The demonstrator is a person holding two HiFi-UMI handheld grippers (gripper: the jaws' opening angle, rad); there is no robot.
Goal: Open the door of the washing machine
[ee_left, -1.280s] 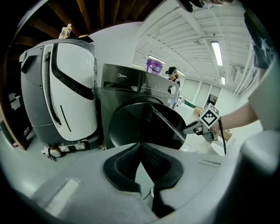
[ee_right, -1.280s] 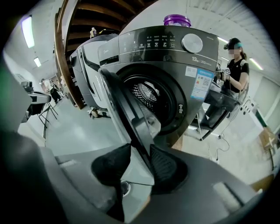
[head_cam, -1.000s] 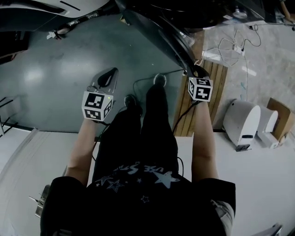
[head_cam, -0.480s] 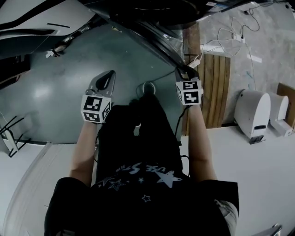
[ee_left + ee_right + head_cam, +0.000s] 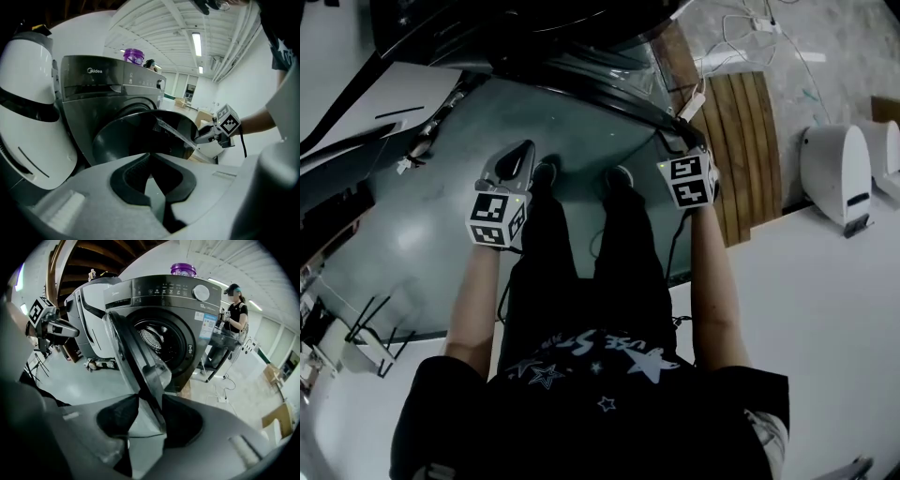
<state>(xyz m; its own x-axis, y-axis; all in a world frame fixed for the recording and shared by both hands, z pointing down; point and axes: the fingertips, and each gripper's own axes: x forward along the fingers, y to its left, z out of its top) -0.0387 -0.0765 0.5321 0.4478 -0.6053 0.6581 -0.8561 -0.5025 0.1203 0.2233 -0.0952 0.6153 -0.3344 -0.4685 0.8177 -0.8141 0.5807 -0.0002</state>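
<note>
Right gripper point(image 5: 150, 396): the jaws are being opened, with the free rim of the door point(image 5: 136, 352) being found between them and both pads seemingly in contact with it. The door is being presented edge-on and upright. Its rim is running up and away from the jaws with a lean to the left, and its bulged inner face is being turned toward the drum.

Left gripper point(image 5: 150, 154): the jaws are being held together on nothing, with the door lying ahead and to the right of them.

Beyond the jaws, the washing machine point(image 5: 164, 289) is being viewed from the front, drum opening exposed. "Midea" is being read on its panel in the left gripper view. The print on the sticker point(image 5: 206, 326) is not being made out. A purple container point(image 5: 183, 269) is being carried on top.
</note>
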